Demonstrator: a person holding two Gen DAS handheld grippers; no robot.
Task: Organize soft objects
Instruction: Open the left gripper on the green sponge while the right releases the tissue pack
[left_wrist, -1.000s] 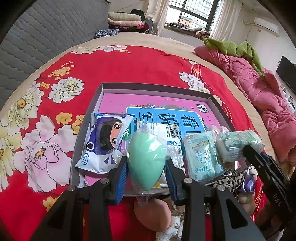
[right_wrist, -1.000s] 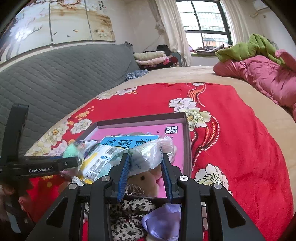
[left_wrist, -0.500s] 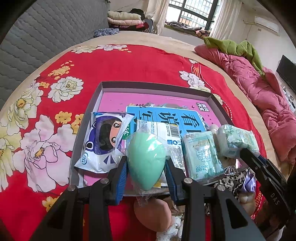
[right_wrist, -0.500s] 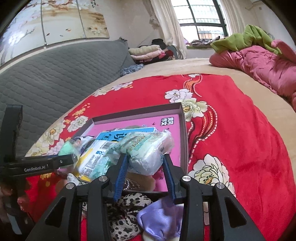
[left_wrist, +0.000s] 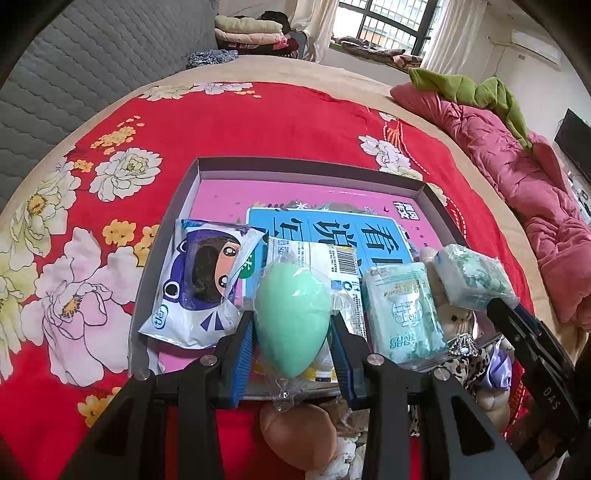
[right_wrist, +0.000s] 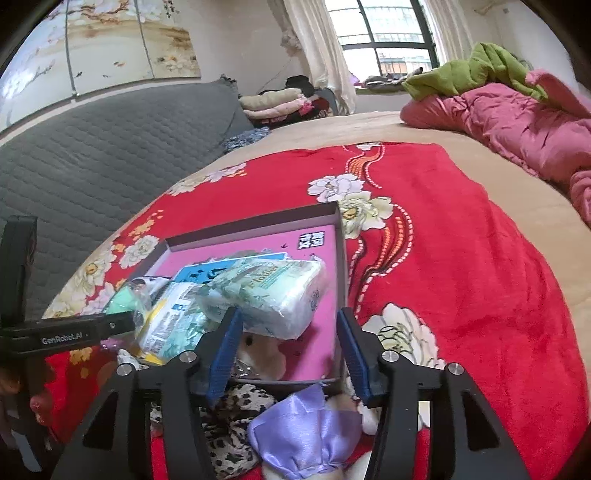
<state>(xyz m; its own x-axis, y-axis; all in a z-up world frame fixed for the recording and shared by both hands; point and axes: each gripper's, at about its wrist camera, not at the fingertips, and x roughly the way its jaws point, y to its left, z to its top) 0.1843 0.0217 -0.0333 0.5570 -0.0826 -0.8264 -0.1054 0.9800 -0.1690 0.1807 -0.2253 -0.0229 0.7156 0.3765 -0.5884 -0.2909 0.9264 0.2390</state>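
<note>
We held the left claw (left_wrist: 291, 354) clamped on the bagged green sponge (left_wrist: 291, 317), right claw (right_wrist: 286, 350) spread around the tissue pack (right_wrist: 266, 295); slick wrapping risked slipping.

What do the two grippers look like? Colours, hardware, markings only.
Both match: the left gripper and right gripper have matte black angular arms, silver pivot screws and ribbed blue finger pads. White "GenRobot.AI" lettering marks the left one's side; "DAS" the right's. No cables or sleeves visible.
</note>
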